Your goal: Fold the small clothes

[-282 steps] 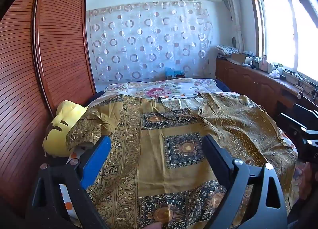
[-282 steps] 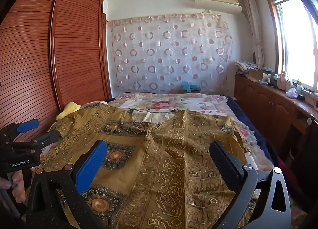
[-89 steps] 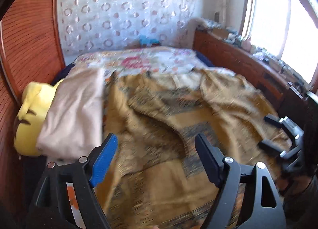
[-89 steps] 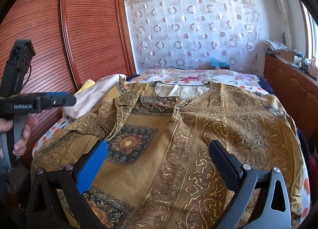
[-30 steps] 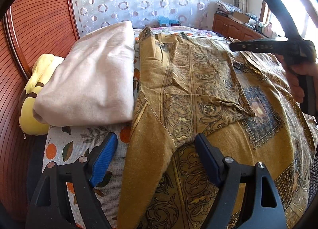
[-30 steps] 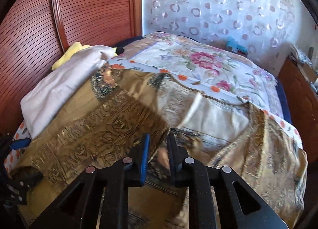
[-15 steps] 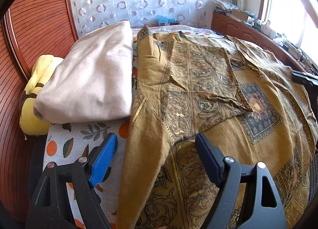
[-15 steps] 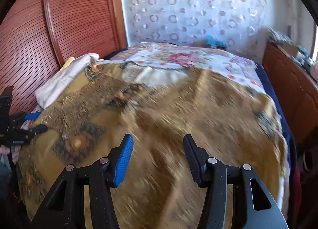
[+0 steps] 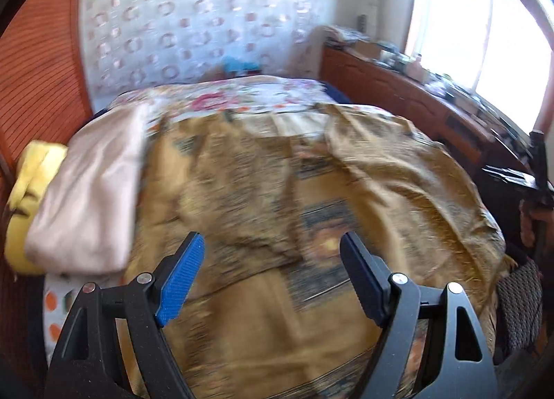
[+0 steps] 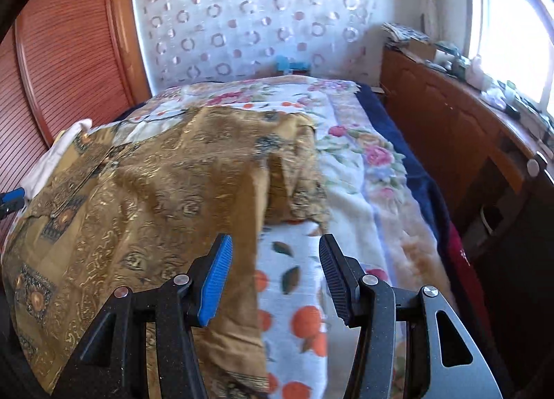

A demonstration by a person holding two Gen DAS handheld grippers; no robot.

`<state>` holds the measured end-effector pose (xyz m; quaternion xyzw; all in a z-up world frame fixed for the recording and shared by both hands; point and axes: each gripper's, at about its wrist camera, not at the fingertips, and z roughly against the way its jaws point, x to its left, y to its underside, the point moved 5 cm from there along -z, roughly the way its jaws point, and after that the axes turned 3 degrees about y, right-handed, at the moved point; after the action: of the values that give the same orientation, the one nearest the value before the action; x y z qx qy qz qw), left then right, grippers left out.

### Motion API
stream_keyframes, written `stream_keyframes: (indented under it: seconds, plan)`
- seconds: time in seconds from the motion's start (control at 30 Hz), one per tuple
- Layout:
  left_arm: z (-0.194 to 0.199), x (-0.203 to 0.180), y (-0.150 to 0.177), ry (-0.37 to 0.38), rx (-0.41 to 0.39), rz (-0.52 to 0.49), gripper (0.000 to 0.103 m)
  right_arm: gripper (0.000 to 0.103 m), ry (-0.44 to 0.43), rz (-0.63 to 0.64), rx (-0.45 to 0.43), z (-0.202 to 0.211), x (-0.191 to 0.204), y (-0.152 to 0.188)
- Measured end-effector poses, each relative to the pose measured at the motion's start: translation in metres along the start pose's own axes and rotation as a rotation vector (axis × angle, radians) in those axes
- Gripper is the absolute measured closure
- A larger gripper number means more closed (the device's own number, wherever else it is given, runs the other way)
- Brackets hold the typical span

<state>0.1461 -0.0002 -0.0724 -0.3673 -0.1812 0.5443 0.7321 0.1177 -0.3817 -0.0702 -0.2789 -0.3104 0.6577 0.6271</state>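
A gold-brown patterned garment [image 9: 398,184] lies spread on the bed, blurred by motion in the left wrist view. Its left sleeve [image 9: 225,191] is folded over the body. My left gripper [image 9: 270,274] hovers open above the garment's near part, with nothing between its fingers. In the right wrist view the garment [image 10: 155,191] fills the left half and its right sleeve [image 10: 294,174] lies bunched on the sheet. My right gripper [image 10: 275,260] stands open above the garment's right edge, gripping nothing. The right gripper [image 9: 536,174] also shows dark at the far right of the left wrist view.
A folded beige cloth [image 9: 86,191] and a yellow plush [image 9: 24,184] lie at the bed's left side by the wooden wardrobe [image 9: 34,70]. An orange-print sheet [image 10: 294,295] and floral blanket [image 10: 363,156] cover the right side. A wooden cabinet [image 10: 450,122] runs under the window.
My right gripper let go of the left sleeve, opened, and swung across to the bed's right side. My left gripper drew back and rose, so its view takes in more of the bed.
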Motion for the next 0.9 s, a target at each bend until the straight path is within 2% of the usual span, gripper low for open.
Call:
stream_keyframes:
  seconds: [0.13, 0.37, 0.7, 0.77, 0.87, 0.9]
  plan:
    - [-0.019, -0.036, -0.009, 0.044, 0.022, -0.058, 0.022, 0.049, 0.011, -0.028, 0.012, -0.008, -0.007, -0.003]
    - [-0.061, -0.069, -0.009, 0.098, 0.109, -0.095, 0.022, 0.049, -0.006, -0.104, 0.079, -0.032, -0.011, -0.011]
    - [-0.095, -0.082, -0.001, 0.080, 0.191, -0.144, 0.022, 0.049, -0.067, -0.159, 0.132, -0.059, -0.021, -0.037]
    - [-0.097, -0.084, 0.001, 0.069, 0.185, -0.158, 0.022, 0.049, -0.085, -0.165, 0.135, -0.063, -0.024, -0.039]
    - [-0.098, -0.088, 0.004, 0.042, 0.181, -0.193, 0.021, 0.056, -0.117, -0.176, 0.141, -0.071, -0.028, -0.042]
    - [-0.098, -0.088, 0.004, 0.044, 0.181, -0.191, 0.021, 0.061, -0.131, -0.180, 0.142, -0.074, -0.029, -0.043]
